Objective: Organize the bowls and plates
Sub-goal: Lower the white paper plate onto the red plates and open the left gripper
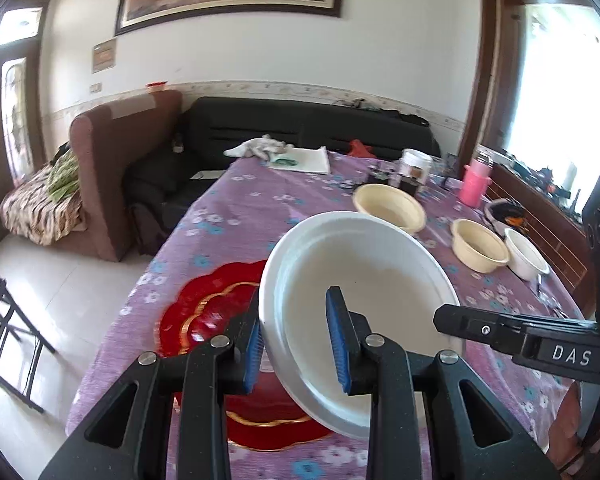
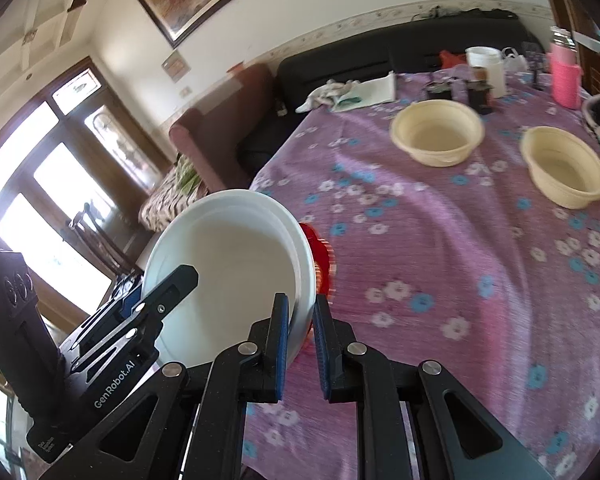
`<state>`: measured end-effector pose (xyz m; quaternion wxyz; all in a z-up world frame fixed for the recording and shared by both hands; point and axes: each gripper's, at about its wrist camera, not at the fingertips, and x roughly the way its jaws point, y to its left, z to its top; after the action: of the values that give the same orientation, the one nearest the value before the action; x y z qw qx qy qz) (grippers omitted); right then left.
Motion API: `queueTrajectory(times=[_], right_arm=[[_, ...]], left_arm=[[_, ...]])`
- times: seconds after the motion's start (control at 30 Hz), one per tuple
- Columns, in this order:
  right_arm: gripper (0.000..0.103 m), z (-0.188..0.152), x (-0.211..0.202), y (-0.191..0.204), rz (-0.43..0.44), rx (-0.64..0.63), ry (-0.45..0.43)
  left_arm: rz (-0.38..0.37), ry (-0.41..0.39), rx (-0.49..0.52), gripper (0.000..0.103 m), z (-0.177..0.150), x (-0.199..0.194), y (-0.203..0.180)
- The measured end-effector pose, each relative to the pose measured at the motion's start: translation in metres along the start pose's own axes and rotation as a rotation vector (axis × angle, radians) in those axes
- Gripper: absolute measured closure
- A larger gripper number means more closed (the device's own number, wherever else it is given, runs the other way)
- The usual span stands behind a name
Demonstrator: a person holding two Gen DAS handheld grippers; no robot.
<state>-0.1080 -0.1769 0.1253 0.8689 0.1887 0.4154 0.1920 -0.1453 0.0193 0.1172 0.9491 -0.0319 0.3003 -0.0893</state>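
On the purple floral tablecloth [image 2: 440, 248], you pinch the white plate [image 1: 360, 272] by opposite rims, left gripper [image 1: 298, 344] and right gripper [image 2: 300, 344] both clamped, keeping it steady above the red tray [image 1: 204, 312].

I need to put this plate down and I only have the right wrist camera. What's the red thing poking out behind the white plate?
Observer: It's a red plate with gold scalloped trim. It lies flat on the tablecloth, below the lifted white plate.
Operator: Is anything on it?
Observer: The part that shows is bare. The white plate hides the rest.
Operator: And the white edge at my far right?
Observer: That's a white bowl, standing upright close beside the nearer cream bowl.
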Motion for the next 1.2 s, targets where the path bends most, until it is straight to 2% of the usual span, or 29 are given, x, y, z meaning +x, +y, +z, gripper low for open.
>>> queueTrajectory(times=[0.23, 0.53, 0.7, 0.97, 1.2], right_arm=[[0.088, 0.002, 0.043, 0.024, 0.008, -0.027, 0.069], [0.089, 0.000, 0.091, 0.019, -0.056, -0.029, 0.131], [0.089, 0.000, 0.104, 0.017, -0.090, -0.034, 0.138], [0.088, 0.000, 0.113, 0.013, -0.097, -0.029, 0.146], [0.085, -0.001, 0.104, 0.009, -0.084, -0.028, 0.114]], left_arm=[[0.035, 0.048, -0.078, 0.076, -0.008, 0.017, 0.037], [0.047, 0.146, -0.137, 0.076, -0.023, 0.067, 0.061], [0.058, 0.168, -0.144, 0.076, -0.027, 0.081, 0.066], [0.066, 0.179, -0.148, 0.076, -0.029, 0.088, 0.068], [0.067, 0.149, -0.168, 0.055, -0.029, 0.076, 0.072]])
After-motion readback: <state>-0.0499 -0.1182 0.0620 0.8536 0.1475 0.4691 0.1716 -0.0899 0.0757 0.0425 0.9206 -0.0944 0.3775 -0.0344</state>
